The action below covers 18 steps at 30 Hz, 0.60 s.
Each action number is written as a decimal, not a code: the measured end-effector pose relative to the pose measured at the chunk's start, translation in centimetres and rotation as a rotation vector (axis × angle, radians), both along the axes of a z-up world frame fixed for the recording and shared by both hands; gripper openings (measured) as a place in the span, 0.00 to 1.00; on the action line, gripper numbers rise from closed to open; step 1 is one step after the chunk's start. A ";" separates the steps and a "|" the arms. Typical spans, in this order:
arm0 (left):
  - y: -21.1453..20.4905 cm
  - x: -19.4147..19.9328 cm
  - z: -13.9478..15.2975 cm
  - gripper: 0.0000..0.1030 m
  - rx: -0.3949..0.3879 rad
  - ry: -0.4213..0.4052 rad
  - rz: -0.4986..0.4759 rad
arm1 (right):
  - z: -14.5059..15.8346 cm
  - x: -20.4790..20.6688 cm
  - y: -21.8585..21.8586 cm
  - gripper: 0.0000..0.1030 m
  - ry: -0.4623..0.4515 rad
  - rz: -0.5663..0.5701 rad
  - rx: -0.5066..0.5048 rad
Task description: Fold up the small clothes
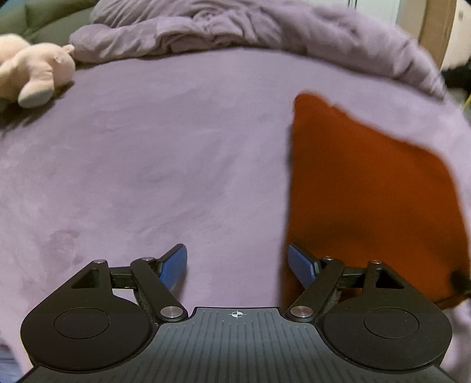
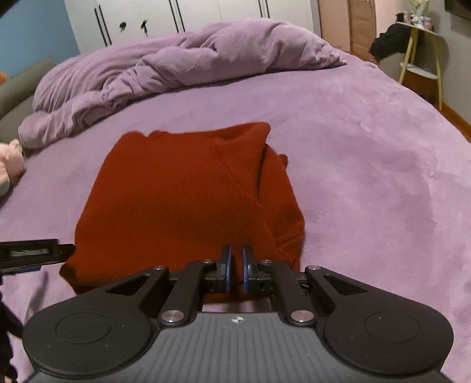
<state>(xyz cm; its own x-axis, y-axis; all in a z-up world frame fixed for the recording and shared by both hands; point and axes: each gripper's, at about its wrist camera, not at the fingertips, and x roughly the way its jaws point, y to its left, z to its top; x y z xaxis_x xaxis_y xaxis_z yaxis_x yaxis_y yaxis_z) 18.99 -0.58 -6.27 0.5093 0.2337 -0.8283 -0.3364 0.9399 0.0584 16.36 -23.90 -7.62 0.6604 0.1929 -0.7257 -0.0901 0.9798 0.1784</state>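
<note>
A red knit garment [image 2: 182,200] lies folded on the purple bed cover, one flap turned over at its far right. It also shows at the right of the left wrist view [image 1: 368,191]. My right gripper [image 2: 236,265] is nearly shut at the garment's near edge, and red cloth shows between its blue pads [image 2: 226,269]. My left gripper [image 1: 237,265] is open and empty, over bare cover just left of the garment. Its side also shows at the left edge of the right wrist view [image 2: 32,253].
A crumpled purple duvet [image 2: 176,67] is heaped at the back of the bed. A pink plush toy [image 1: 32,70] lies at the far left. White wardrobes [image 2: 182,17] and a yellow-legged side table [image 2: 421,59] stand beyond the bed.
</note>
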 end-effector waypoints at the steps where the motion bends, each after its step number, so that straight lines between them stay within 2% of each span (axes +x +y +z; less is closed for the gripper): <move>1: 0.2 0.0 -0.5 0.78 0.002 0.032 0.002 | 0.2 -0.2 0.1 0.05 0.012 0.004 -0.013; 2: 0.4 -0.4 -0.7 0.76 -0.014 0.044 0.007 | 0.3 -0.5 0.2 0.07 0.029 0.008 -0.031; 5: 0.7 -2.5 -0.4 0.77 -0.099 0.023 0.018 | -0.1 -1.9 0.8 0.37 0.108 0.028 -0.095; 8: 0.0 -5.0 0.6 0.82 -0.142 0.007 0.001 | -0.6 -4.9 0.6 0.45 0.128 0.046 -0.079; 10: -0.7 -6.1 1.5 0.85 -0.146 -0.016 -0.033 | -0.3 -6.4 0.5 0.53 0.134 0.047 -0.065; 12: -1.5 -7.1 2.3 0.88 -0.133 -0.040 -0.068 | 0.3 -7.3 0.6 0.68 0.143 0.049 -0.062; 13: -1.9 -7.5 2.8 0.90 -0.122 -0.051 -0.084 | 0.7 -7.4 0.7 0.70 0.147 0.047 -0.068; 18: -2.6 -8.1 4.6 0.93 -0.081 -0.079 -0.120 | 2.7 -8.0 1.9 0.96 0.126 0.060 -0.114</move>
<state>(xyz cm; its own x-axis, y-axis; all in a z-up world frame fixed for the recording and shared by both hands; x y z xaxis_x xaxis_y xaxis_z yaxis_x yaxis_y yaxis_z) 10.90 -3.17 -1.66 0.5938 0.1016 -0.7981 -0.2218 0.9742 -0.0410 8.39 -21.95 -4.97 0.5522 0.1408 -0.8217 -0.1333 0.9879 0.0797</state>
